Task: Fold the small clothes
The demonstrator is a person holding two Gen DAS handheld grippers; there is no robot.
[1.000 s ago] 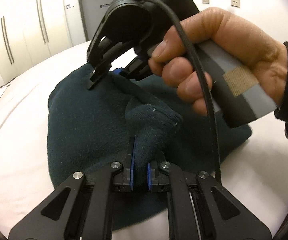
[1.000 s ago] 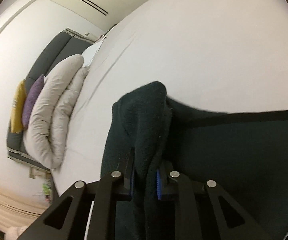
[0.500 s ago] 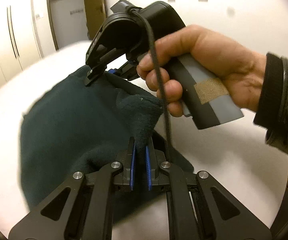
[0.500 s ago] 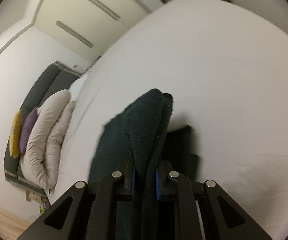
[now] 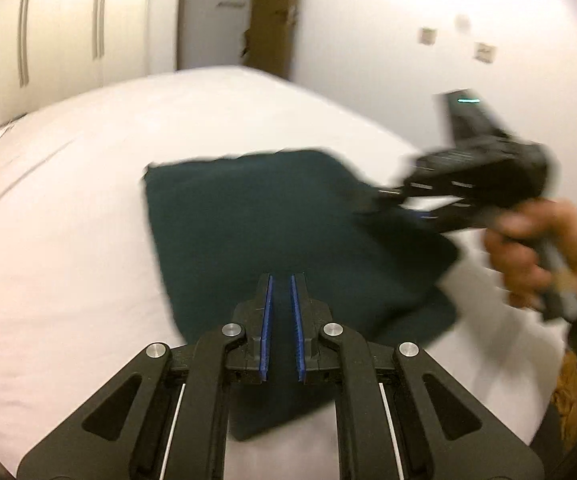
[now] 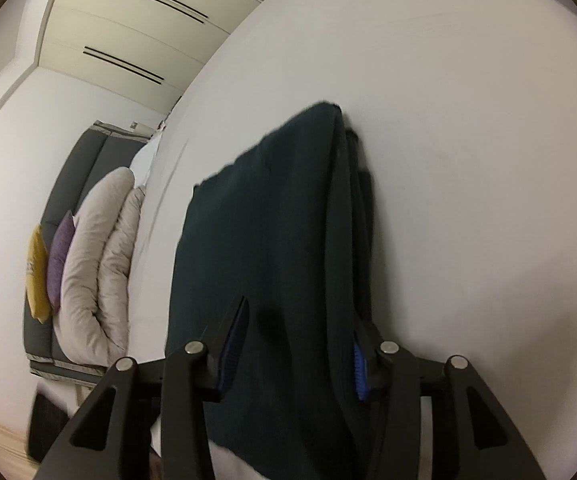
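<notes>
A: Left wrist view: the dark teal garment (image 5: 272,236) lies folded flat on the white bed (image 5: 68,208), roughly in the middle, its near edge running under the camera toward the bed's near edge. It reads as a doubled rectangle with a second layer showing at its right corner.

B: And the left gripper (image 5: 281,312)?

A: Its blue pads are drawn nearly together, with the garment running on below them. Whether they pinch a fold of it I cannot tell; nothing visibly stands up between them.

B: The right gripper (image 6: 294,344)?

A: Its jaws have just been opening. In the right wrist view the cloth (image 6: 272,240) passes between the spread fingers, and the left pad looks clear of it. From the left wrist view it sits blurred at the garment's right corner, in a person's hand (image 5: 536,256).

B: So which step is this?

A: I judge a fold has just been laid and is being let go. The next move calls for drawing the right fingers off without dragging the top layer, then taking a fresh edge for another fold or smoothing.

B: Anything in the way?

A: No. A cream duvet roll (image 6: 100,260) and purple and yellow cushions (image 6: 59,256) sit at the bed's head end, well apart. Wardrobe doors (image 5: 60,24) stand beyond the far edge.
</notes>
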